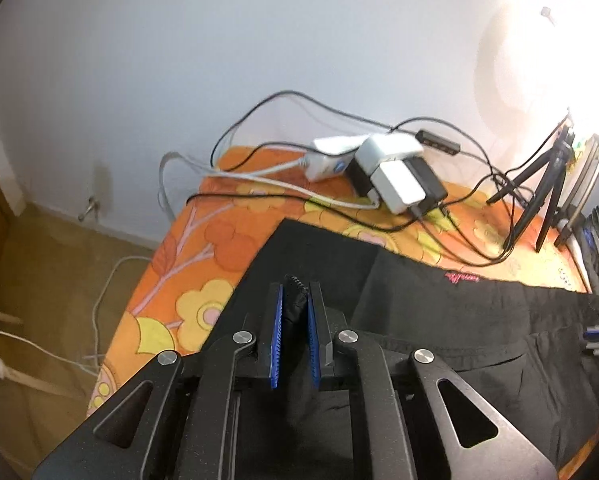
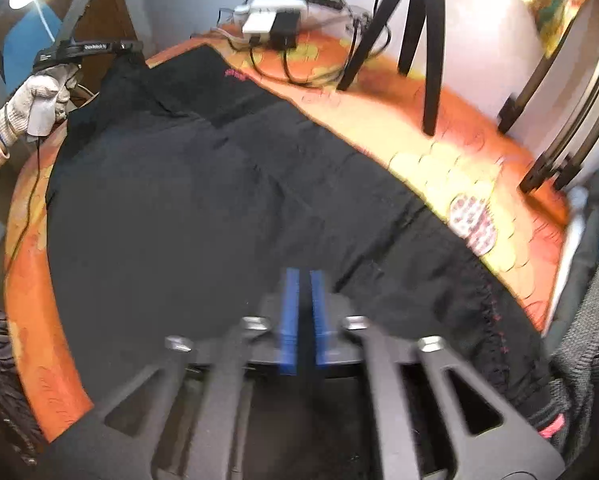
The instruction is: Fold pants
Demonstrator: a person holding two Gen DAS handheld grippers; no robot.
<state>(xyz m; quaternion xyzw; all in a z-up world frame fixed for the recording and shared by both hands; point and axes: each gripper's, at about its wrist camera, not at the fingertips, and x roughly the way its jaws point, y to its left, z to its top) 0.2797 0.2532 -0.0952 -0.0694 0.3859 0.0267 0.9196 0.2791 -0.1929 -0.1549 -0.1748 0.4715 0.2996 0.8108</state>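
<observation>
Your left gripper (image 1: 295, 300) is pinching a bunch of the pants (image 2: 219, 184), which are lying lengthwise across the table (image 2: 439, 140); your right gripper (image 2: 304, 292) is nearly closed on fabric.

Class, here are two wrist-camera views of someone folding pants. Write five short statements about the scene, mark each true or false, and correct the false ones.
1. The pants are black. True.
2. The left gripper has its jaws wide apart, with nothing between them. False: they are closed on a bunch of the black fabric.
3. The tablecloth is plain blue. False: it is orange with a flower pattern.
4. Chargers and cables lie at the far edge of the table. True.
5. A tripod stands on top of the pants. False: it stands on the tablecloth beyond them.
</observation>
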